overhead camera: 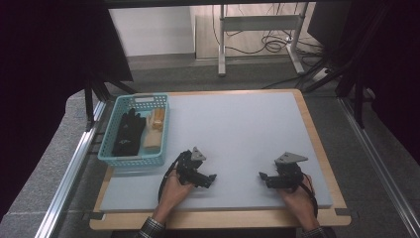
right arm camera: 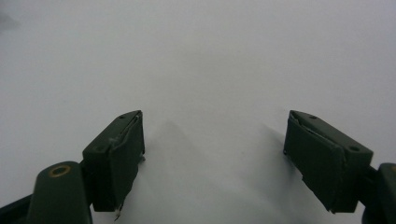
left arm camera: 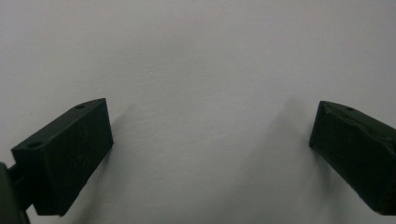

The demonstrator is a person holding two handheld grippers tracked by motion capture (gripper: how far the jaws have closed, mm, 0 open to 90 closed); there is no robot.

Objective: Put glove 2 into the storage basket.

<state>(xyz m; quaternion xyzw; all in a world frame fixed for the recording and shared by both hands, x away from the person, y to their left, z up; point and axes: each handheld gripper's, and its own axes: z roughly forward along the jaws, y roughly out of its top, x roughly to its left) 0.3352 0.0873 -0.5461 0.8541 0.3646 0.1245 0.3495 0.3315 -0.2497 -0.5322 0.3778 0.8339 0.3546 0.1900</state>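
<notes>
My left gripper [overhead camera: 212, 179] rests low on the pale grey mat [overhead camera: 237, 129] near its front edge, held by a hand from below. It is open, and the left gripper view has its two black jaws wide apart over bare mat [left arm camera: 205, 93]. My right gripper [overhead camera: 263, 177] sits to the right at the same depth, pointing left toward the other one. It too is open, with nothing between its jaws above the mat [right arm camera: 210, 70]. A blue plastic basket [overhead camera: 113, 158] stands at the mat's left edge and holds a black glove [overhead camera: 128, 133] and tan wooden pieces [overhead camera: 154, 130].
The mat lies on a wooden table top [overhead camera: 317, 144] with metal rails along both sides. Behind the table stand a desk frame [overhead camera: 257, 25] and loose cables [overhead camera: 272, 42] on the floor. Dark curtains hang left and right.
</notes>
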